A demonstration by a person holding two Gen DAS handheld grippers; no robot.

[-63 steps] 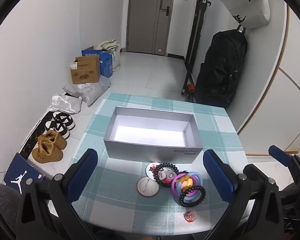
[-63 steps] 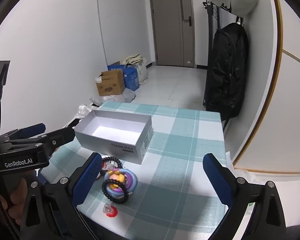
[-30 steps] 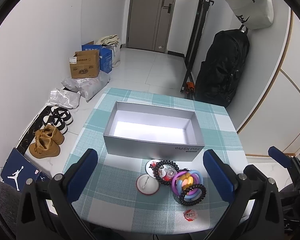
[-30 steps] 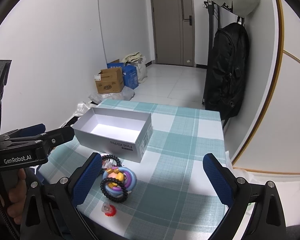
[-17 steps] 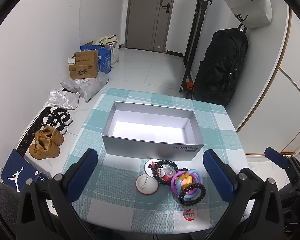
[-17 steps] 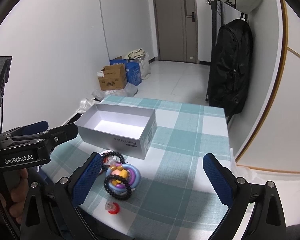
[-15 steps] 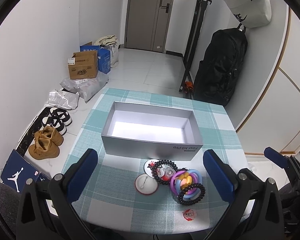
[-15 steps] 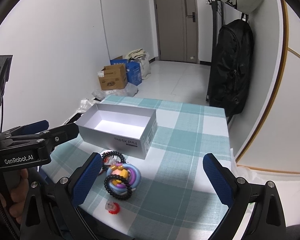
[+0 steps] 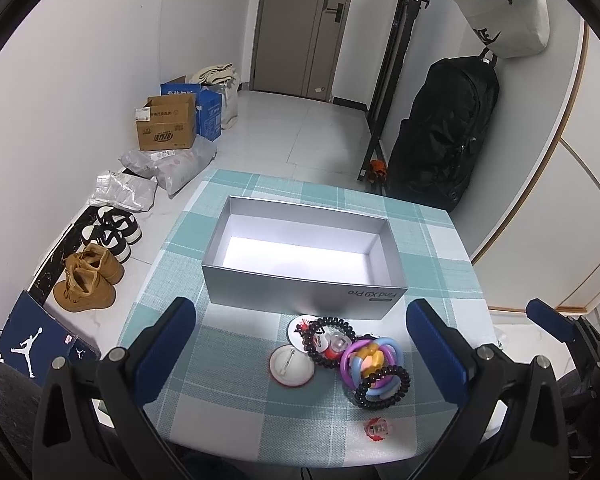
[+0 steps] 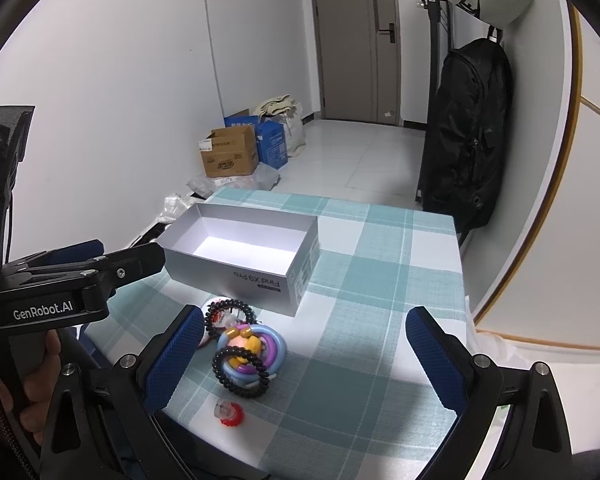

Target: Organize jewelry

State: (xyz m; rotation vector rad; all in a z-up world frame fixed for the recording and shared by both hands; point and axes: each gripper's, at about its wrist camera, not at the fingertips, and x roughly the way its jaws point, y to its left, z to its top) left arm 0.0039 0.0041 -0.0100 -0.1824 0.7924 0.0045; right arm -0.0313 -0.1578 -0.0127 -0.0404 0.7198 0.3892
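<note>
An empty silver box stands open on the checked tablecloth. In front of it lies a heap of jewelry: coloured bangles, two black bead bracelets, a round white badge and a small red ring piece. My left gripper hovers open above the heap. My right gripper is open too, just right of the bangles. Both hold nothing.
The table's near edge lies close below the heap. Off the left side, on the floor, are shoes, cardboard boxes and bags. A black backpack leans against the wall at the right. The left gripper's body fills the right view's left side.
Both views have shifted slightly, with the box and heap drifting a little in frame. The jewelry and box have not moved on the table, and both grippers stay open.
</note>
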